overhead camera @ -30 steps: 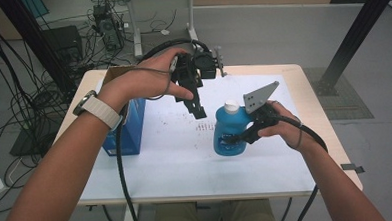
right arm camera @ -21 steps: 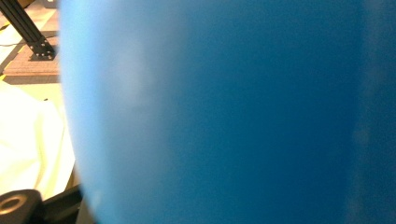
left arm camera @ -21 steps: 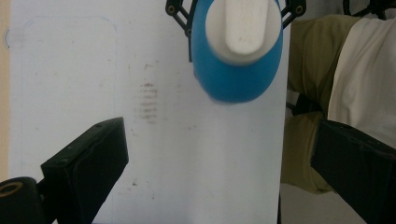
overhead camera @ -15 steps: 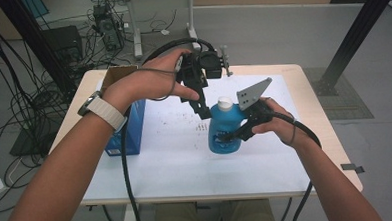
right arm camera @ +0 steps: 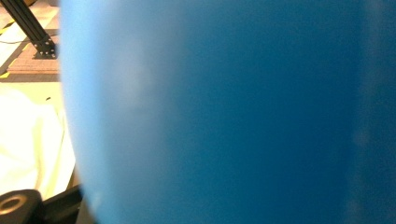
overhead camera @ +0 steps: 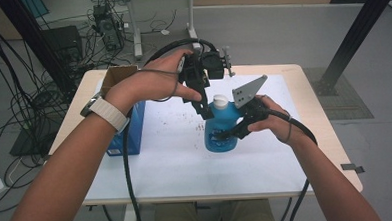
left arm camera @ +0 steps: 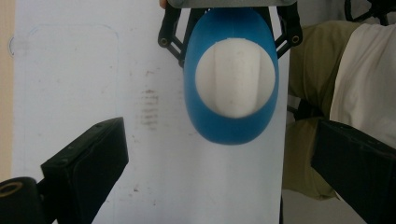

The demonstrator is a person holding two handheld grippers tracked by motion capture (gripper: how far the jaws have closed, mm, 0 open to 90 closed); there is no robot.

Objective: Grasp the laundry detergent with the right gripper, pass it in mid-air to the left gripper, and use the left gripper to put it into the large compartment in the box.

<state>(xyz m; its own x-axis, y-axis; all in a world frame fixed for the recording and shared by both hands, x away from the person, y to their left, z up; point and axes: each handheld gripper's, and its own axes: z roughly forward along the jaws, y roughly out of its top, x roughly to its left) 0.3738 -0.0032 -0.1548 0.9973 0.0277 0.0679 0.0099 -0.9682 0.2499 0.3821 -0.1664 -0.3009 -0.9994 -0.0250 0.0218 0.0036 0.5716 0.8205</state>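
High view | one blue bottle | right tongs clamp it | left tongs agape

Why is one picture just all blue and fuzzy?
In the right gripper view the camera sits so close to the blue bottle that it blurs into a soft blue wall. The left gripper view is sharper, looking down on its white cap. The high view is evenly lit, with faint shadows on the table.

the person's left forearm reaches in from the lower left, its left gripper pointing down with jaws spread apart, while the right gripper, held level from the right, has its jaws clamped.
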